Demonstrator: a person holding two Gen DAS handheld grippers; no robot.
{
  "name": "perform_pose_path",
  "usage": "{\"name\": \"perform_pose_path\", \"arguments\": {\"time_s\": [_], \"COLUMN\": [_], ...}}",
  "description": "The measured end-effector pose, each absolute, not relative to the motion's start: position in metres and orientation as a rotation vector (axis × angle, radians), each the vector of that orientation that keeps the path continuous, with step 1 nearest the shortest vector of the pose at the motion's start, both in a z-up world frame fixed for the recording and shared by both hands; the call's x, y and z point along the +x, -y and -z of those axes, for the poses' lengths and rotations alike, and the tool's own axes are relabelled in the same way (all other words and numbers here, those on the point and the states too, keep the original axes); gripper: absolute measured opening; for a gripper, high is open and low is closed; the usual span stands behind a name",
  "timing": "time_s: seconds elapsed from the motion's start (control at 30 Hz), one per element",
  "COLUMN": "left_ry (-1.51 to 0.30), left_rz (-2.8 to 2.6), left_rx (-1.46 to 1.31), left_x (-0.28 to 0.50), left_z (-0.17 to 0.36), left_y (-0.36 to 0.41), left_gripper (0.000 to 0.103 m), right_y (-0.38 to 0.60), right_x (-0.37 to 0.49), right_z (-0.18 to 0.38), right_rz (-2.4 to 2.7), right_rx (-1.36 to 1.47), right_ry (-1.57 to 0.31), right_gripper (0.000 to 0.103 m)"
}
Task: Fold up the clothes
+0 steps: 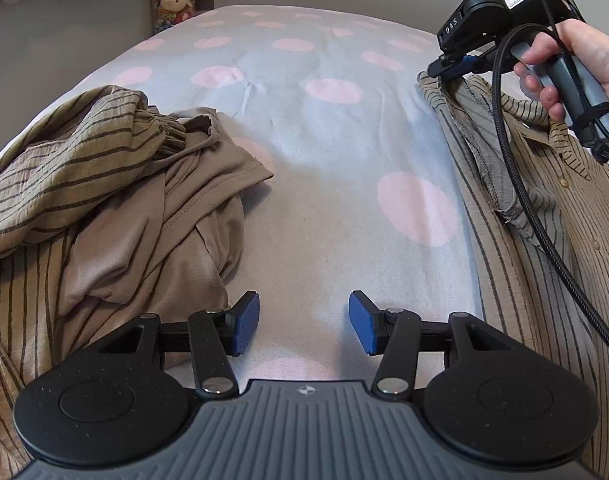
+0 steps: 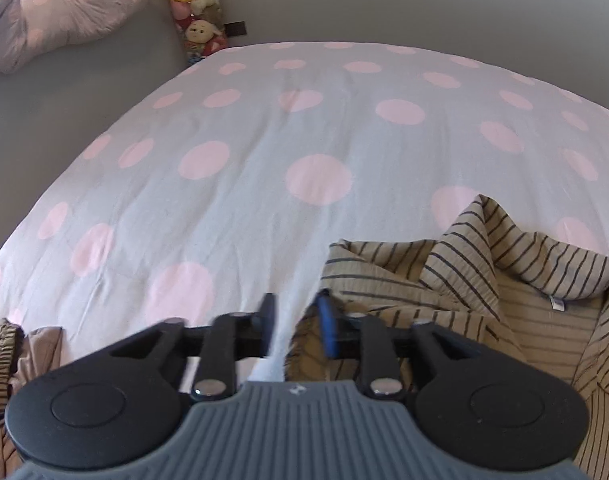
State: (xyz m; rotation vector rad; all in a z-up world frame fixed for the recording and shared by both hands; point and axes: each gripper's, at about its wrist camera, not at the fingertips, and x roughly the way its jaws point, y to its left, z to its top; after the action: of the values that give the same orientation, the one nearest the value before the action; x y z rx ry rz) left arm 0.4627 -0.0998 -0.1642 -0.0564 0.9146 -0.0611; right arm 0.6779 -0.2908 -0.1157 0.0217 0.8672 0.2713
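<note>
We see the left tool [image 1: 304, 322] low over the bed cover [image 1: 324, 148], jaws well apart, blue pads [image 1: 246, 322] bare, nothing between them. It touches no cloth. Just left of it lies a crumpled pile: a plain tan garment [image 1: 176, 232] tangled with a striped garment [image 1: 64, 168], both on the bed.

At the right of the left wrist view, the striped shirt [image 1: 544, 240] lies spread on the bed, its buttons showing. The right tool [image 1: 444, 68] sits at the shirt's far upper edge, held by a hand [image 1: 564, 64] on the grey handle, with a black cable [image 1: 516, 184] hanging over the shirt. From this side we cannot tell whether its tips touch the cloth.

In the right wrist view, the right tool [image 2: 294, 324] has jaws partly apart, narrower than the left. Only bed cover shows in the gap. The right-hand pad [image 2: 328, 324] stands at the edge of the striped shirt [image 2: 484, 280]; the frame is blurred there, so contact is unclear, but nothing is clamped. The shirt bunches up ahead and to the right, with a white label [image 2: 557, 304] visible inside it.

Far back: plush toys [image 2: 196, 8] by the wall, and a rolled dotted duvet [image 2: 64, 12].
</note>
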Motion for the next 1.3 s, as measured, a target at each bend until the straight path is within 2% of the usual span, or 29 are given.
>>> {"name": "perform_pose_path", "arguments": {"time_s": [0.27, 0.33, 0.37, 0.4, 0.7, 0.87, 1.07, 1.3], "left_ry": [-0.907, -0.900, -0.896, -0.893, -0.908, -0.908, -0.897, -0.890], "left_rz": [0.077, 0.075, 0.074, 0.074, 0.056, 0.068, 0.078, 0.089], "left_rx": [-0.058, -0.062, -0.063, -0.063, -0.048, -0.036, -0.041, -0.035], "left_x": [0.461, 0.459, 0.458, 0.458, 0.459, 0.459, 0.456, 0.454], "left_z": [0.160, 0.157, 0.156, 0.154, 0.157, 0.156, 0.151, 0.146], "left_y": [0.103, 0.102, 0.102, 0.103, 0.102, 0.106, 0.107, 0.110], "left_gripper": [0.048, 0.048, 0.048, 0.048, 0.048, 0.048, 0.048, 0.048], "right_y": [0.317, 0.325, 0.329, 0.332, 0.331, 0.335, 0.346, 0.368], "right_x": [0.636, 0.625, 0.620, 0.615, 0.552, 0.506, 0.452, 0.390], "right_z": [0.081, 0.085, 0.090, 0.096, 0.151, 0.159, 0.147, 0.177], "right_rz": [-0.323, -0.286, -0.269, -0.264, -0.318, -0.355, -0.298, -0.236], "right_rx": [0.092, 0.066, 0.055, 0.049, 0.052, 0.109, 0.034, 0.095], "right_ry": [-0.746, -0.765, -0.781, -0.800, -0.926, -0.950, -0.866, -0.942], "right_gripper": [0.036, 0.030, 0.019, 0.017, 0.016, 0.016, 0.016, 0.017]}}
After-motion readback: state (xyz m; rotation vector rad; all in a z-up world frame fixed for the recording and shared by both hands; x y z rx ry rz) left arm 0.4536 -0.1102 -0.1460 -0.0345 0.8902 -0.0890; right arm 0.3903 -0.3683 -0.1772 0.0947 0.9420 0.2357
